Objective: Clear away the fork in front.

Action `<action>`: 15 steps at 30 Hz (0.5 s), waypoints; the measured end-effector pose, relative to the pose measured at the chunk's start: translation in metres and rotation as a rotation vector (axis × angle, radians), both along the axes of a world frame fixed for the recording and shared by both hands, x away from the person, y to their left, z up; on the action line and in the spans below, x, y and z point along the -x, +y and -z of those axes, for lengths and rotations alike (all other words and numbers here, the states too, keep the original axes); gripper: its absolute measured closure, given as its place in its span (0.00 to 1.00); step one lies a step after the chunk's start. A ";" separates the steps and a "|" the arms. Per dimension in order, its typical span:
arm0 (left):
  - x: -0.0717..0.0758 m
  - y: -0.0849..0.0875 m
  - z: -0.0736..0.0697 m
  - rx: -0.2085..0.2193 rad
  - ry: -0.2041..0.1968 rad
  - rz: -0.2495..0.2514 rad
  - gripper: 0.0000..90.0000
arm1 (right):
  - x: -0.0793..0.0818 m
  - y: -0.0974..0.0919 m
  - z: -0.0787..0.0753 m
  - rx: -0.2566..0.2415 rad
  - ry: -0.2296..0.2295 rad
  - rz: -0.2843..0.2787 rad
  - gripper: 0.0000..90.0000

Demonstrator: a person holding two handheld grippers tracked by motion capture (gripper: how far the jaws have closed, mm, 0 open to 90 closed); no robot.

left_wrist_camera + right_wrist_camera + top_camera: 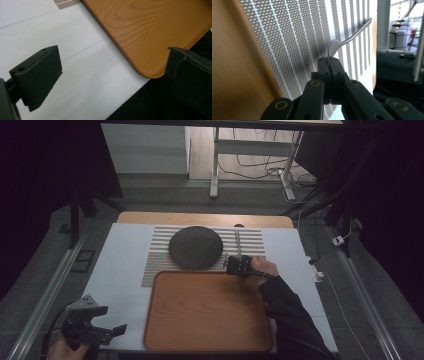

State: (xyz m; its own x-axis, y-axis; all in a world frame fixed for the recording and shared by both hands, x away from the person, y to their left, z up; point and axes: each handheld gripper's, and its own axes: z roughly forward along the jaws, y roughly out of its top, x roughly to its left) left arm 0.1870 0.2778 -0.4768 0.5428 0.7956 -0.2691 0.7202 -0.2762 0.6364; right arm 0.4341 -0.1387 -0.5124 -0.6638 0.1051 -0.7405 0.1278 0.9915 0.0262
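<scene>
A dark round plate (195, 247) lies on a striped placemat (250, 240) at the back of the white table. To its right lies a slim metal utensil (238, 242) with its handle pointing away. My right gripper (231, 265) is shut on the utensil's near, wider end. In the right gripper view the utensil (352, 38) rises from between the closed jaws of my right gripper (329, 60) over the placemat (294, 37). My left gripper (117, 330) hangs open at the table's front left, and in its own view, my left gripper (113, 67) holds nothing, with the wooden tray's corner (150, 30) close ahead.
A large wooden tray (207, 310) takes up the front middle of the table, just in front of the placemat. Metal rails (50, 290) run along both sides of the table. Desk legs and cables (260, 170) are on the floor behind.
</scene>
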 end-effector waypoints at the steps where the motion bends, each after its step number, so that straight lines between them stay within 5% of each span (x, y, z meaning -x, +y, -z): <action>1: 0.000 0.000 0.000 0.000 0.000 0.001 0.01 | 0.000 -0.002 -0.003 -0.027 0.039 0.002 0.99; 4: 0.000 -0.001 0.000 -0.006 -0.007 0.001 0.01 | 0.005 -0.007 -0.011 -0.070 0.052 0.010 0.99; 5: 0.001 -0.001 0.000 -0.008 -0.009 0.003 0.01 | 0.007 -0.008 -0.013 -0.066 0.025 0.005 0.99; 12: 0.001 -0.001 -0.001 -0.008 -0.010 0.004 0.00 | 0.020 -0.016 -0.030 -0.185 0.085 0.002 0.99; 13: 0.001 -0.001 -0.001 -0.006 -0.011 0.004 0.00 | 0.024 -0.016 -0.033 -0.184 0.053 0.015 0.99; 14: 0.001 -0.001 -0.001 -0.005 -0.013 0.004 0.00 | 0.026 -0.018 -0.036 -0.227 0.089 0.012 0.99; 15: 0.001 -0.001 -0.001 -0.004 -0.014 0.007 0.00 | 0.029 -0.018 -0.037 -0.230 0.068 0.024 0.99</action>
State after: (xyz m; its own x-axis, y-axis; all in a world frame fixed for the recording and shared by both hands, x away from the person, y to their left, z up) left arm 0.1860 0.2772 -0.4757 0.5519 0.7929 -0.2583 0.7095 -0.2836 0.6451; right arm 0.4050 -0.1572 -0.4749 -0.7064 0.2822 -0.6491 0.1600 0.9570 0.2419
